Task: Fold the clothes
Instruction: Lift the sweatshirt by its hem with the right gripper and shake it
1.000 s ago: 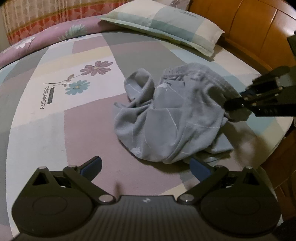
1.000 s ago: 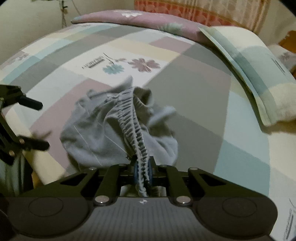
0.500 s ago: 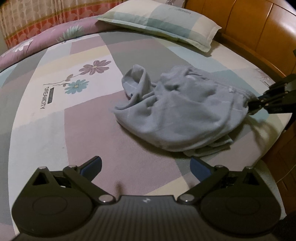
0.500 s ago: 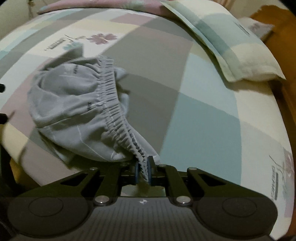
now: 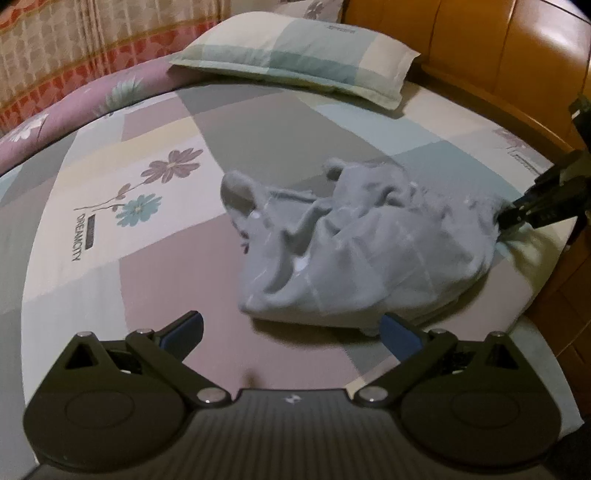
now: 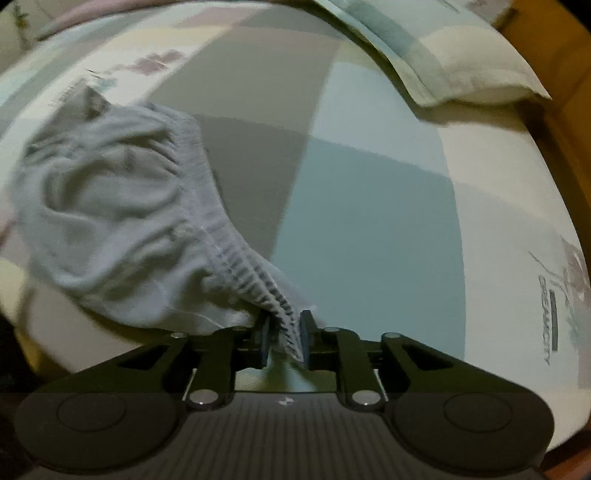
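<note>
Grey shorts (image 5: 362, 254) lie crumpled on the patchwork bed (image 5: 155, 266), near its edge, below the pillow (image 5: 295, 55). Right gripper (image 6: 283, 338), jaws opening now, the elastic waistband (image 6: 258, 277) between them with gaps beside the pads. Left gripper (image 5: 291, 330) hangs just before the cloth, jaws spread wide, nothing in them.

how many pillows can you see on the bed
1 for certain: a checked pillow lies at the head of the bed, beside the wooden headboard. A flowered corner behind it may be a second, mostly hidden.
</note>
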A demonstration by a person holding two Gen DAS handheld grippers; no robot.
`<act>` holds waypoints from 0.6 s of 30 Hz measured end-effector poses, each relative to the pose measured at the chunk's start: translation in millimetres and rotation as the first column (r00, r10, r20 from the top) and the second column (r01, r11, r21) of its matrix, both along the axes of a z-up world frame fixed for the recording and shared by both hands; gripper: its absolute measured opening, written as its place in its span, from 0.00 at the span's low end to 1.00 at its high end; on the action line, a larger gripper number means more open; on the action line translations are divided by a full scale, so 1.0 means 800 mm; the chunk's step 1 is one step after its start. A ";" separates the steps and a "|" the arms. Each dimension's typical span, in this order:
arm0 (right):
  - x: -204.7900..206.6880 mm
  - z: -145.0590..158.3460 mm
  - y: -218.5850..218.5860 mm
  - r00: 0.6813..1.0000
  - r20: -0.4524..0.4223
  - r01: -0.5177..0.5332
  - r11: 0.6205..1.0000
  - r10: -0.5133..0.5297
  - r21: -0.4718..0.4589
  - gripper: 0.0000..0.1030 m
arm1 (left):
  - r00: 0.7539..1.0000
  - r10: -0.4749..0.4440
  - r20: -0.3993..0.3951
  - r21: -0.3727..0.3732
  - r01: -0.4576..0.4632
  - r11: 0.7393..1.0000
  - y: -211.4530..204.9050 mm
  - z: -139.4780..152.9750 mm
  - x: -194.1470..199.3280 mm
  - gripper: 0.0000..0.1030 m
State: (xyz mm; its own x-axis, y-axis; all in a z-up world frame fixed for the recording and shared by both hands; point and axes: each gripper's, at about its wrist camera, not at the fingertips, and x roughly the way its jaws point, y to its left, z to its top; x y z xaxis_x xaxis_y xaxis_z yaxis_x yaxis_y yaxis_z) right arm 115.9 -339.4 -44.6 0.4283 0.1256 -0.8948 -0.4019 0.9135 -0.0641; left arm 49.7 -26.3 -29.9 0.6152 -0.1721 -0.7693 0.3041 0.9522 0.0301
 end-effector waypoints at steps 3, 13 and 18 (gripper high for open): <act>-0.002 0.023 0.001 0.999 0.029 -0.047 0.996 0.045 0.070 0.38 | 1.000 -0.025 -0.006 0.008 0.025 1.000 -0.008 -0.002 0.002 0.98; 0.060 0.034 0.023 0.988 0.049 -0.154 0.934 0.145 0.324 0.57 | 0.995 -0.100 0.015 0.039 0.100 0.994 -0.035 0.005 0.005 0.98; 0.119 -0.001 0.016 0.985 -0.024 -0.136 0.853 0.171 0.504 0.63 | 0.996 -0.091 -0.006 0.038 0.091 0.995 -0.041 0.002 0.000 0.98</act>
